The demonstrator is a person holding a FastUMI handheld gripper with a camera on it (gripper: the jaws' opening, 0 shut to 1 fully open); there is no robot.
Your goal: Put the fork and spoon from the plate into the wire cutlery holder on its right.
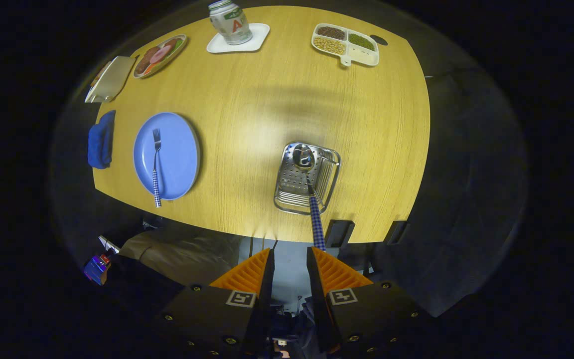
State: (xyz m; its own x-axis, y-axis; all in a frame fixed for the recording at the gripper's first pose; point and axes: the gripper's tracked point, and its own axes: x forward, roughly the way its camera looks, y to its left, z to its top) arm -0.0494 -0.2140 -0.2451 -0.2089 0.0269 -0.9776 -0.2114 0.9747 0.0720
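Spoon [308,172] stands in the wire cutlery holder [307,178], its bowl down against the holder's perforated back plate and its blue-checked handle rising out of the rack toward the gripper [289,257]. The top of that handle ends right at the inner edge of the right finger; whether it touches the finger cannot be told. The 2 fingers stand apart with a clear gap between them, and nothing sits in that gap, so the tool is parted and grips nothing. The left finger is well clear of the handle.

The gripper hangs high above the near edge of the wooden table [277,99], looking steeply down, with the holder just ahead of its fingers. The hand that carries it cannot be made out.

A fork [156,164] lies lengthwise on the blue plate [180,154], tines away from the gripper, its checked handle reaching past the plate's near rim. The plate sits well to the left of the holder. A folded blue cloth [100,139] lies just beside the plate on its far side from the holder.

Beyond, along the table's far edge, stand a tin [229,21] on a white coaster [257,40], a divided tray [346,45] holding beans and grains in 3 of its compartments, and an oval dish of food [160,55] next to a cream tray [110,79].
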